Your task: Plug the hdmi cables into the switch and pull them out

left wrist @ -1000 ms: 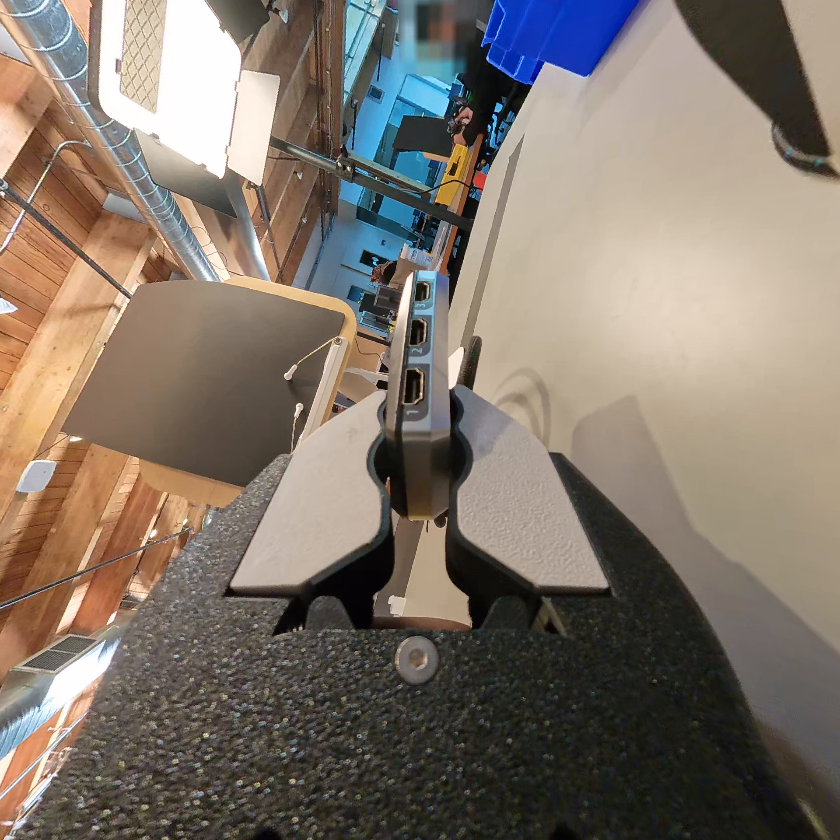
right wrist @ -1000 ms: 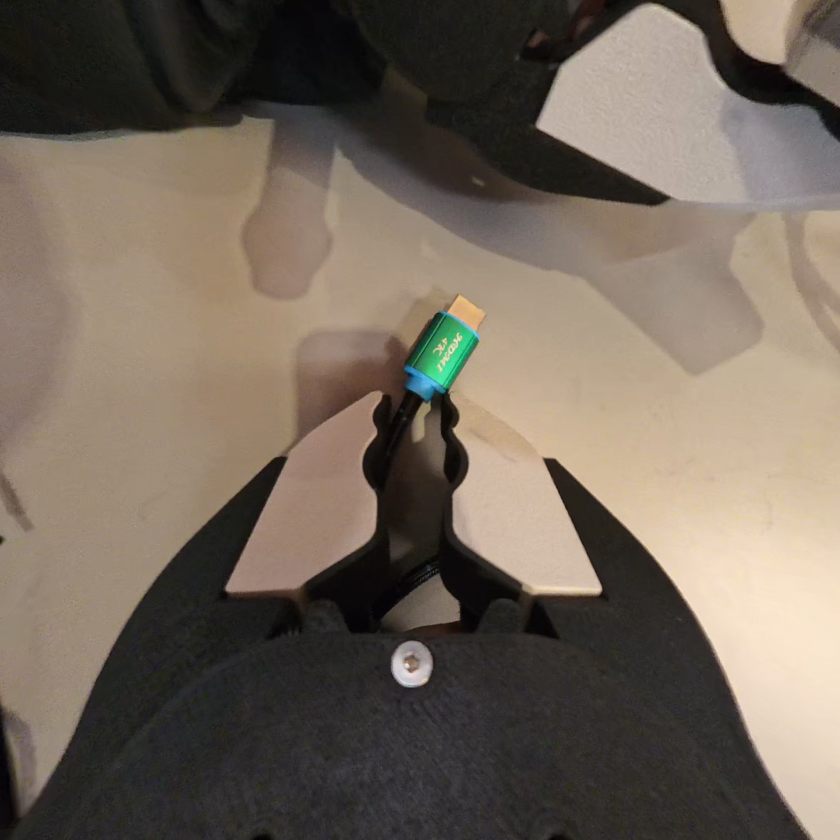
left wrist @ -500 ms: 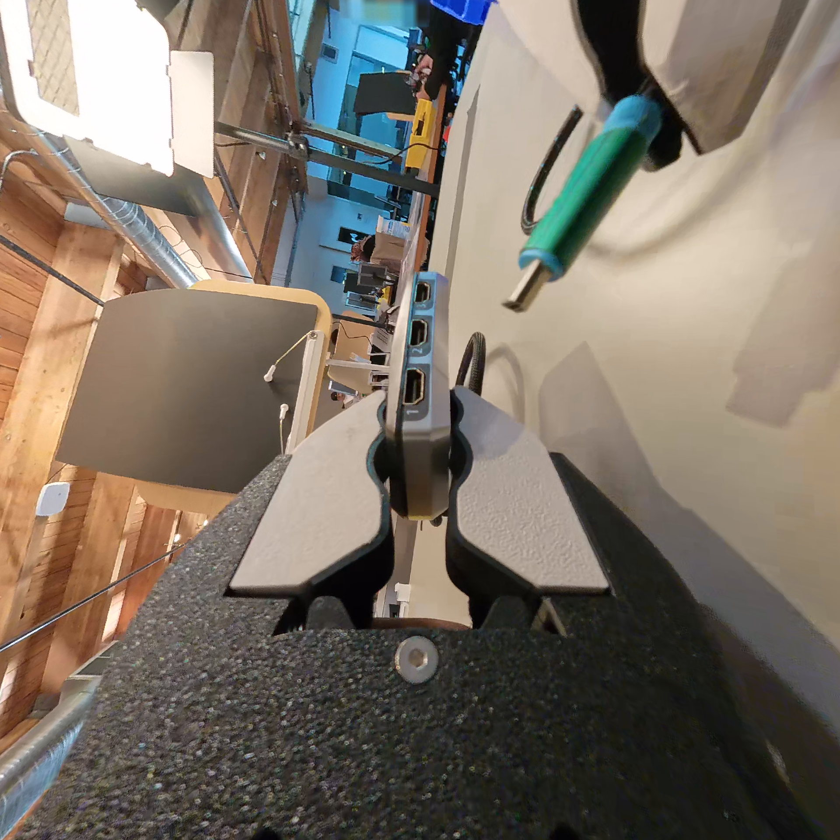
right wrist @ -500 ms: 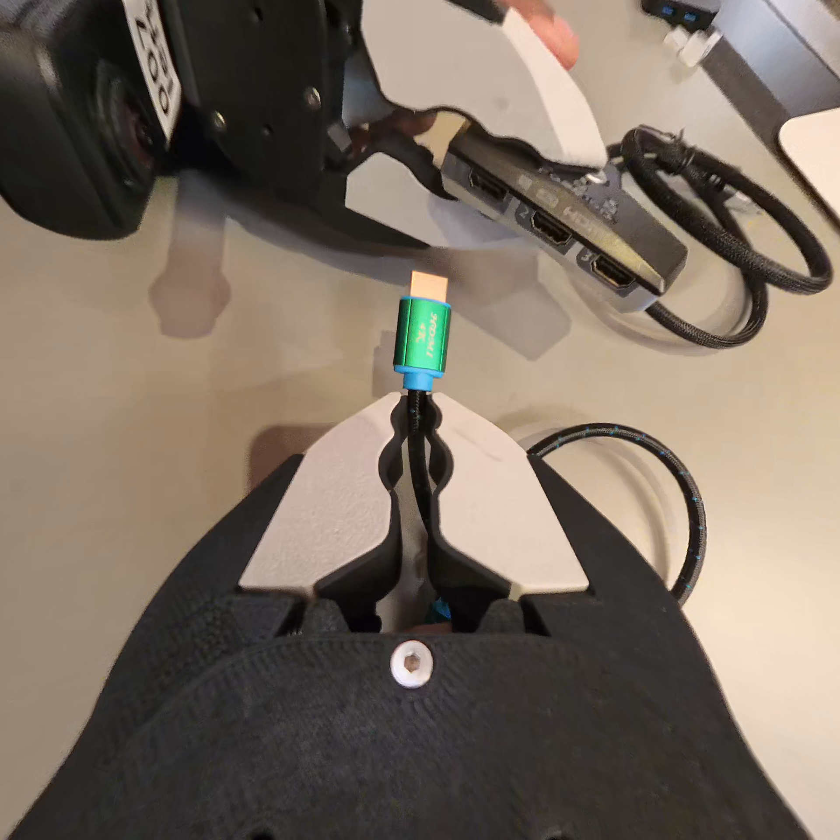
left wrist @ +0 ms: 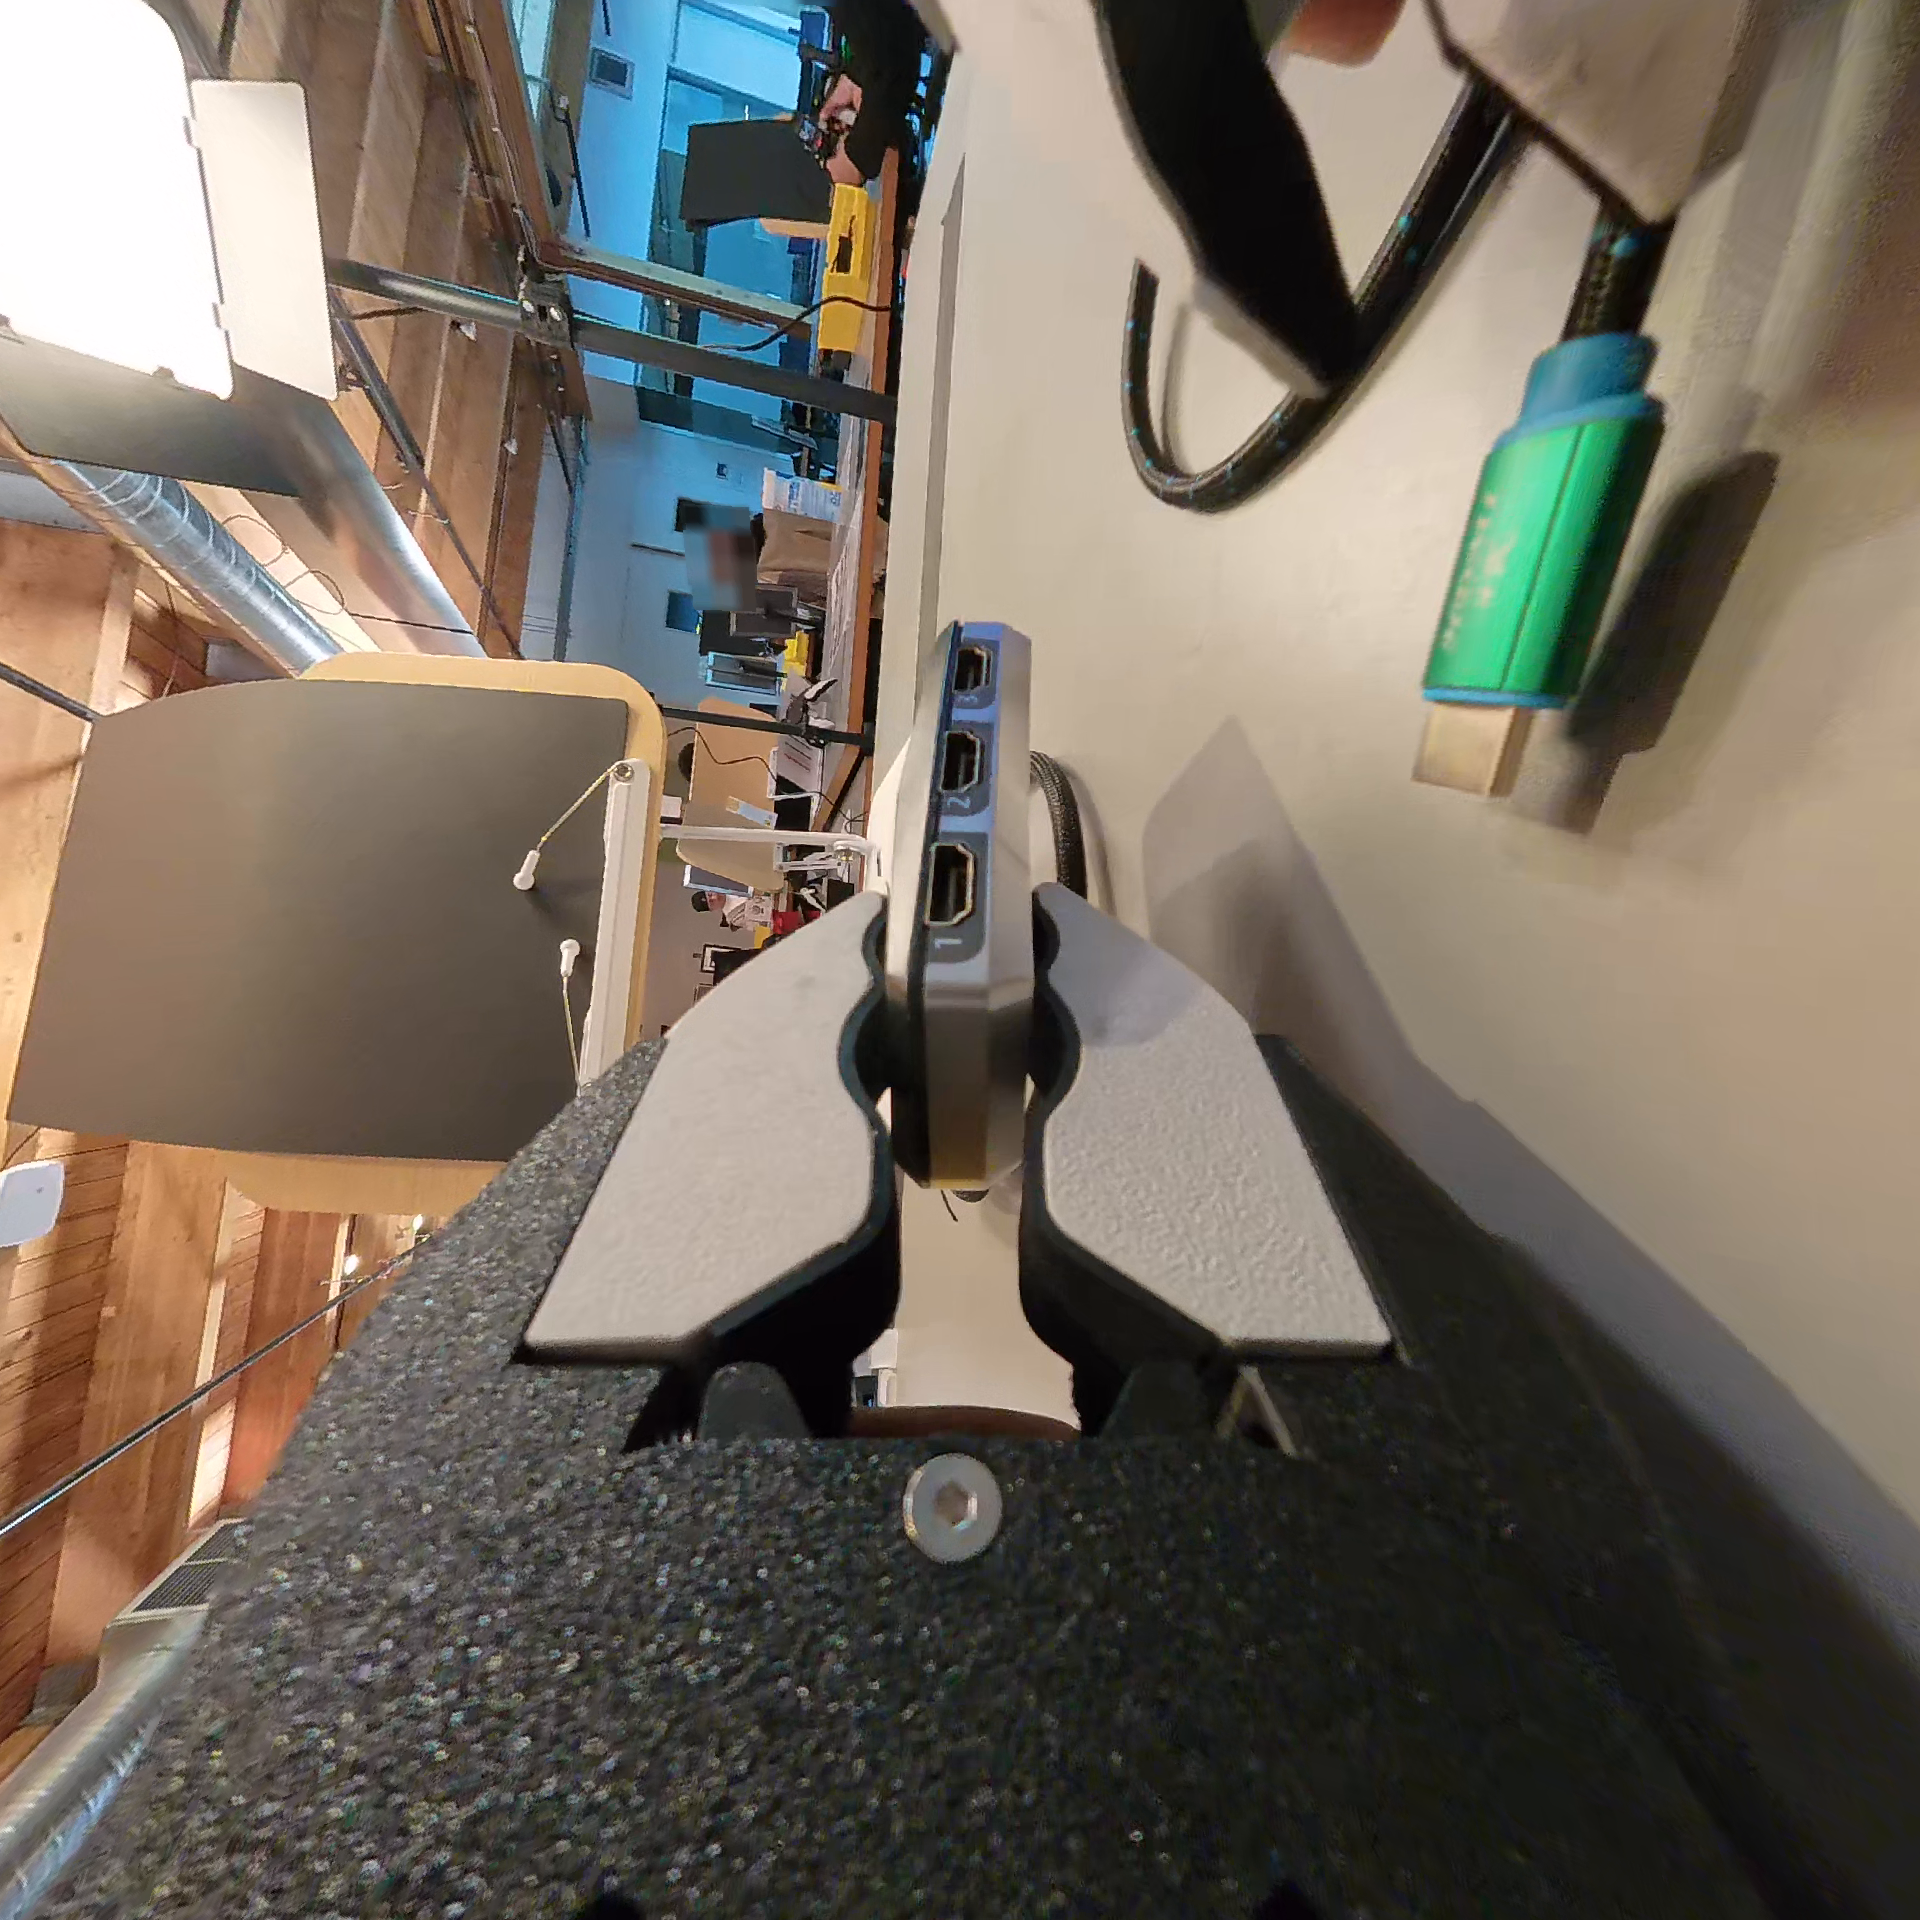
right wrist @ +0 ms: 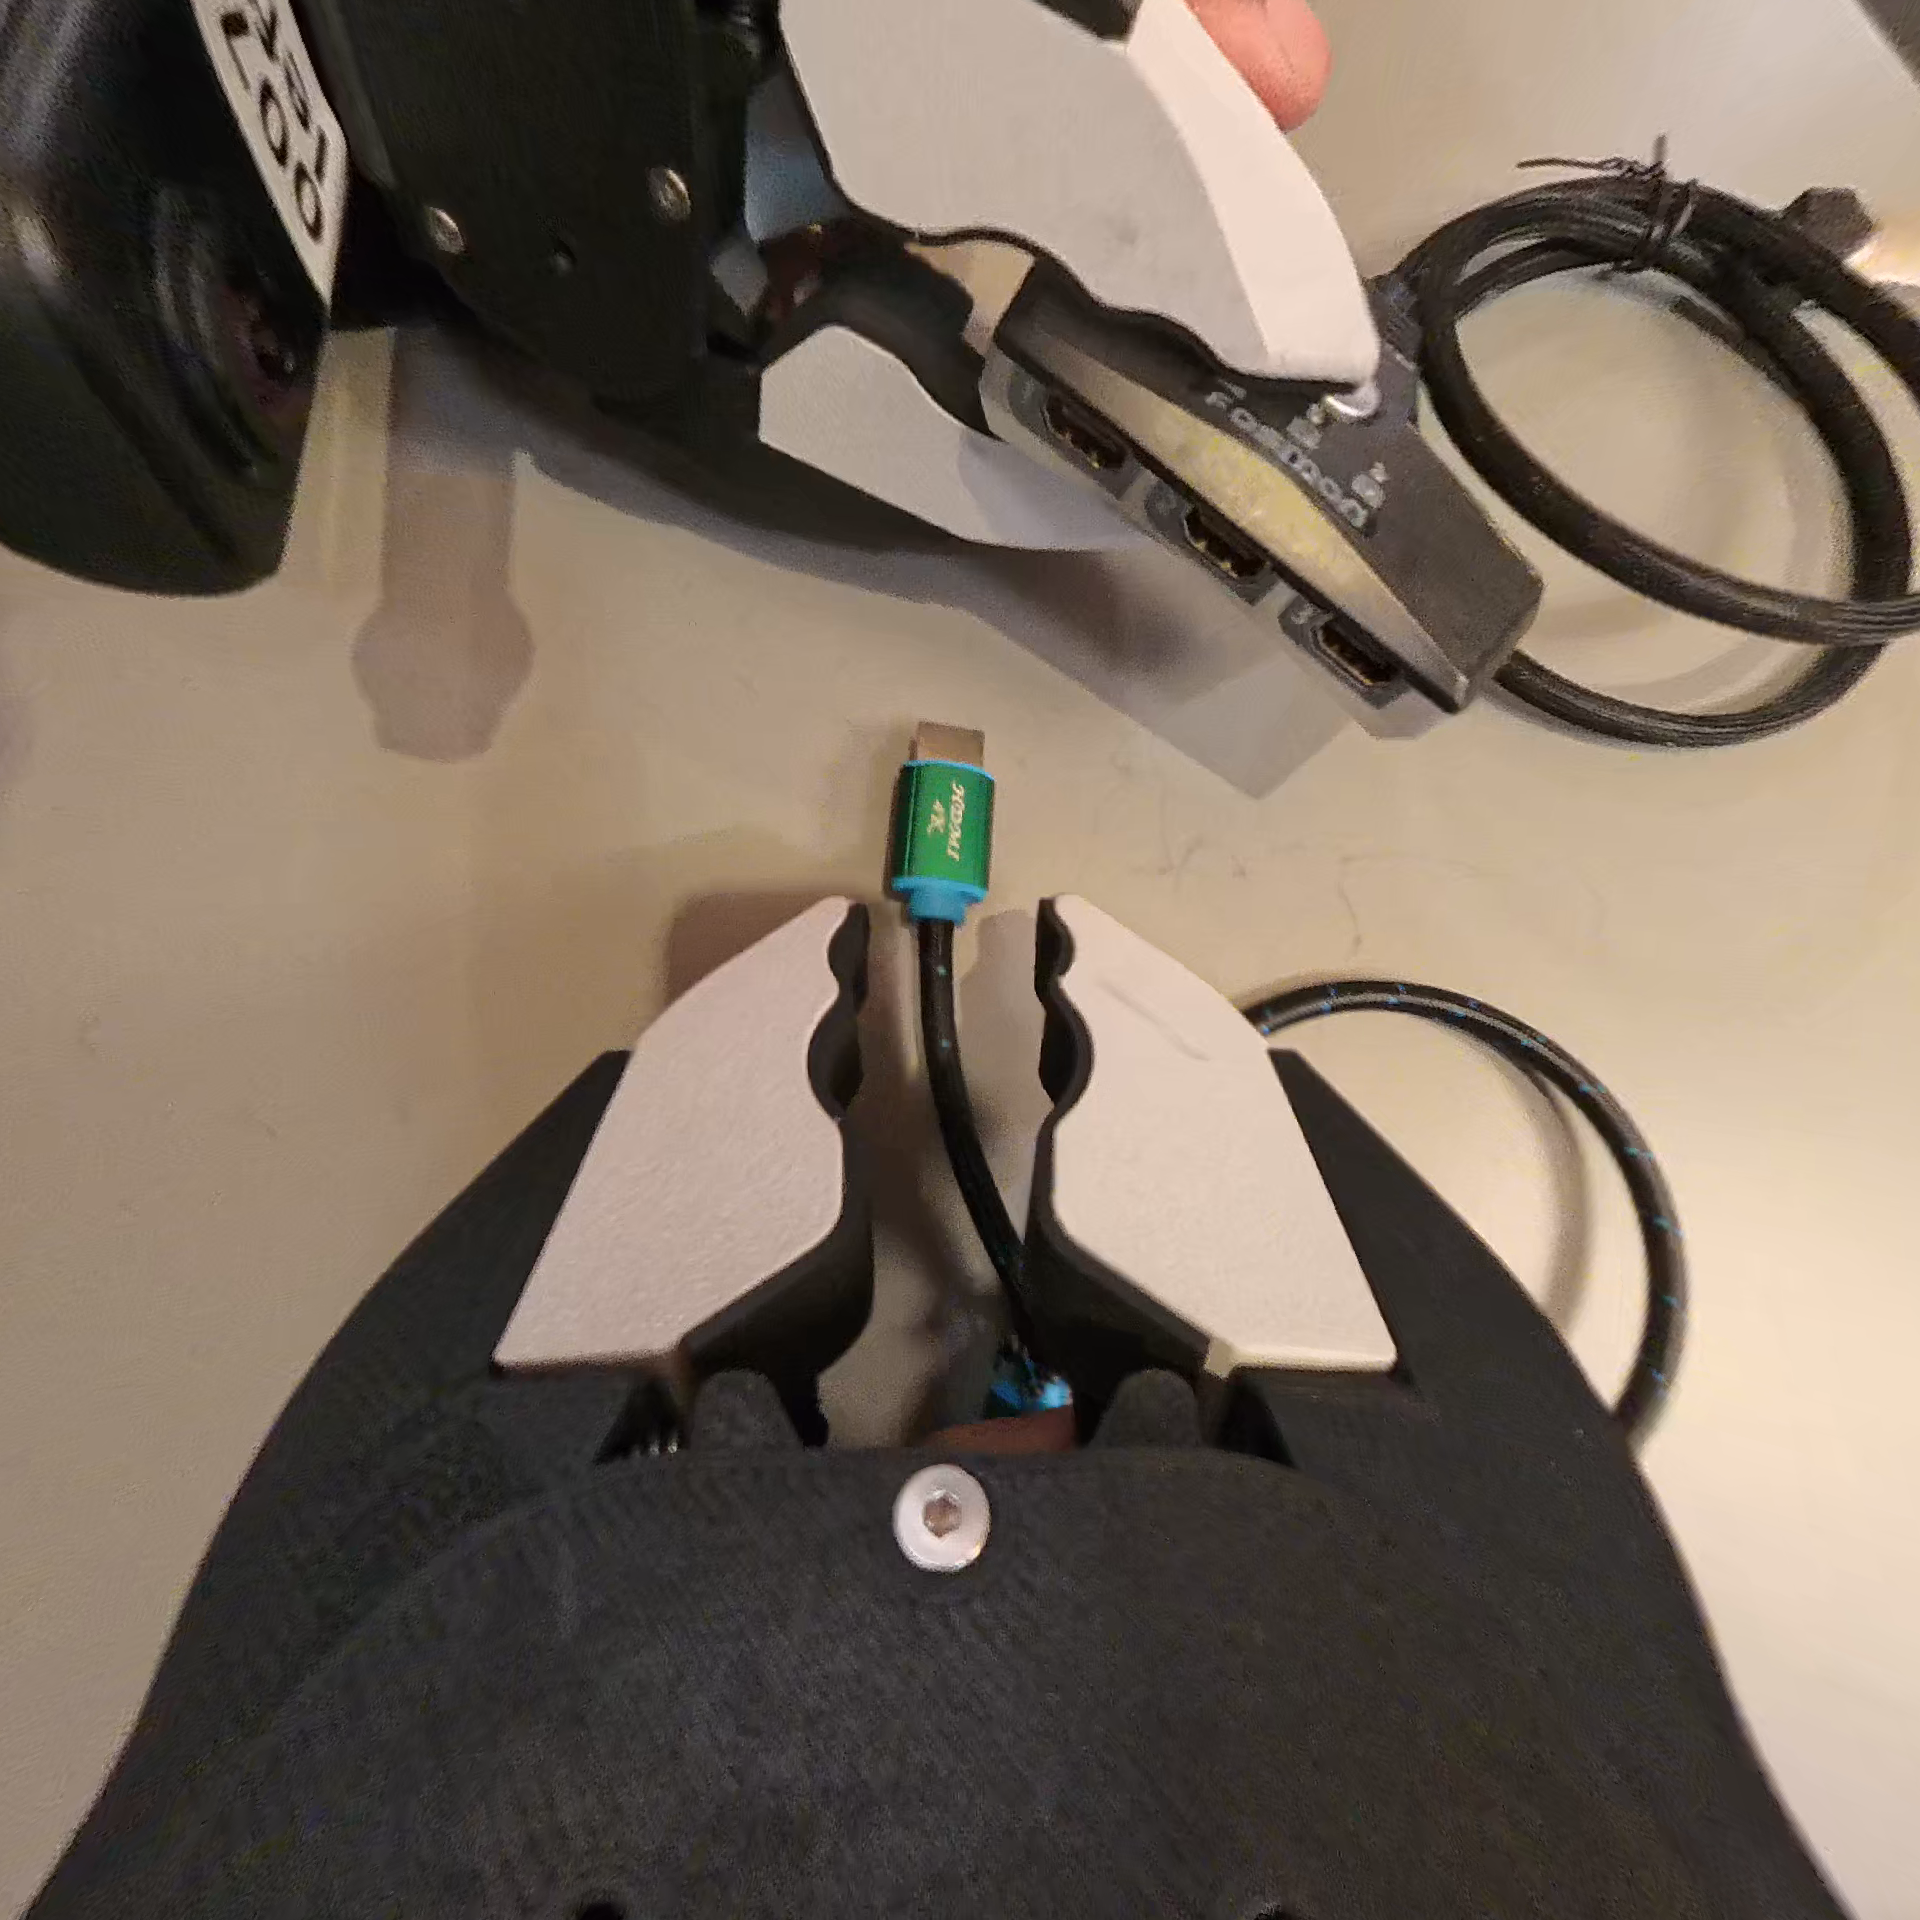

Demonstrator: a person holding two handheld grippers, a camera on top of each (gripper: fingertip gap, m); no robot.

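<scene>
Left gripper [left wrist: 956,1039] clamps our HDMI switch [left wrist: 961,894] by its end, ports toward the right gripper [right wrist: 945,997], whose fingers gape around the braided cable [right wrist: 951,1049], gripping nothing. Green plug [right wrist: 940,826] lies mid-worktop [right wrist: 260,935], short of the ports. Plug-in step: re-grip, align with the nearest port. Switch's black lead [right wrist: 1662,457] coils behind, clear.

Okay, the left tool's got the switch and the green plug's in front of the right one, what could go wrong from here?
1. The right tool is open around the cable, so the green plug is loose and could be gripped crooked.
2. The plug isn't lined up with any port on the switch; pushing now would probably miss.
3. The left tool pinches the switch at one end, so insertion force might pivot it.
</scene>
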